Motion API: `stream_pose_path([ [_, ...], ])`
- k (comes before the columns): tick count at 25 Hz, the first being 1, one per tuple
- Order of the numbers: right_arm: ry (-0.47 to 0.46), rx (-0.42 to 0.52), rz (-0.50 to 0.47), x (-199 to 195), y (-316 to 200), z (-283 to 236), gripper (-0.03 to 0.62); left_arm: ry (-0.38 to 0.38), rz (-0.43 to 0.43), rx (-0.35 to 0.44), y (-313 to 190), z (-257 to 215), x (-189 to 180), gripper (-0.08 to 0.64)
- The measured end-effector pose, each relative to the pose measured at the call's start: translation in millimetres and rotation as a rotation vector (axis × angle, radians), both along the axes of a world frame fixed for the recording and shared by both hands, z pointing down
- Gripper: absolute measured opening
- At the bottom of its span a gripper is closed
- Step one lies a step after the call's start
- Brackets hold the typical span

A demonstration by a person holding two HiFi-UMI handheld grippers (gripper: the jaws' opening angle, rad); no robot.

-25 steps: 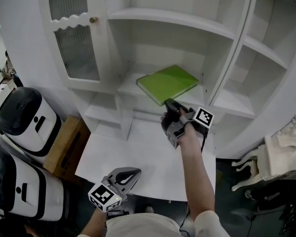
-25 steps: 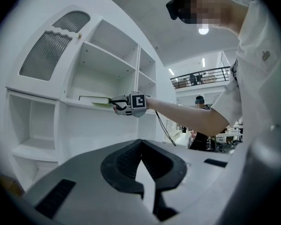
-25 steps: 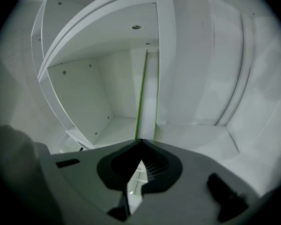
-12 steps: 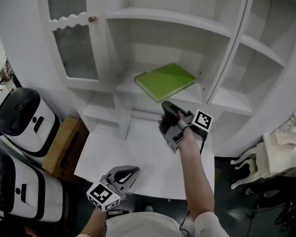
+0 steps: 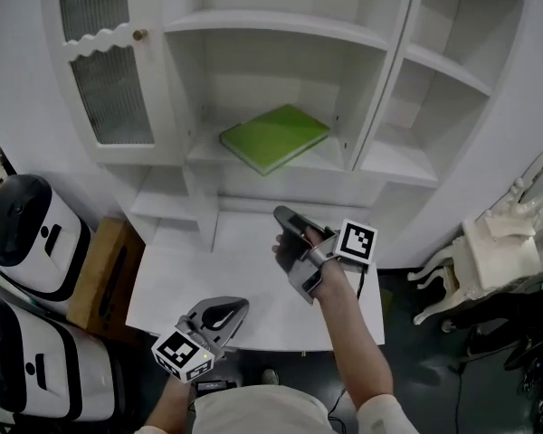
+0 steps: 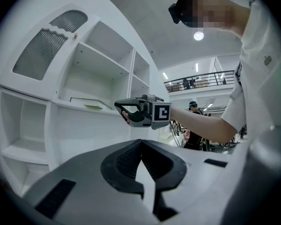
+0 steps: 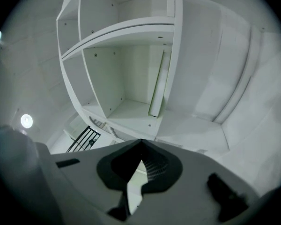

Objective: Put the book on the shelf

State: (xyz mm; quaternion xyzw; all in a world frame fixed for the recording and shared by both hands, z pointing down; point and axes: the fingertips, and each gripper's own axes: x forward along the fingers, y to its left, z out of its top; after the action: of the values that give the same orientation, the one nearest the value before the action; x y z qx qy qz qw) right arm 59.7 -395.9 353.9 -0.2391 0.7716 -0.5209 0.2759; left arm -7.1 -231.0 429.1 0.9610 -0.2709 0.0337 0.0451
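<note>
Lying well beyond jaws: book

I see the green book lying flat on the shelf. My right gripper hovers over the white desk, my left gripper at its front edge.

Above the green book the room is open up to the next shelf board, an upright divider closes it just right of the book, a glazed door stands to the book's left, and below the book open room lies over the desk.
</note>
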Motion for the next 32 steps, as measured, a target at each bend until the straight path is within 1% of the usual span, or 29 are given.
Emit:
stream_pose_path([
  [2, 0.031, 0.016, 0.006, 0, 14, 6, 0.012, 0.004, 0.019, -0.004, 3, 1, 2, 0.009],
  [10, 0.204, 0.112, 0.055, -1, 61, 29, 0.012, 0.017, 0.073, -0.002, 15, -1, 4, 0.009],
  [17, 0.426, 0.209, 0.098, -12, 99, 55, 0.012, 0.015, 0.100, -0.010, 31, 2, -2, 0.009],
  [22, 0.572, 0.379, 0.137, -23, 131, 61, 0.012, 0.017, 0.109, -0.010, 48, 6, -10, 0.009],
  [27, 0.725, 0.524, 0.165, -43, 168, 70, 0.012, 0.016, 0.109, -0.005, 68, 7, -25, 0.009],
  [32, 0.887, 0.632, 0.195, -72, 203, 85, 0.012, 0.018, 0.101, 0.002, 92, 13, -48, 0.009],
])
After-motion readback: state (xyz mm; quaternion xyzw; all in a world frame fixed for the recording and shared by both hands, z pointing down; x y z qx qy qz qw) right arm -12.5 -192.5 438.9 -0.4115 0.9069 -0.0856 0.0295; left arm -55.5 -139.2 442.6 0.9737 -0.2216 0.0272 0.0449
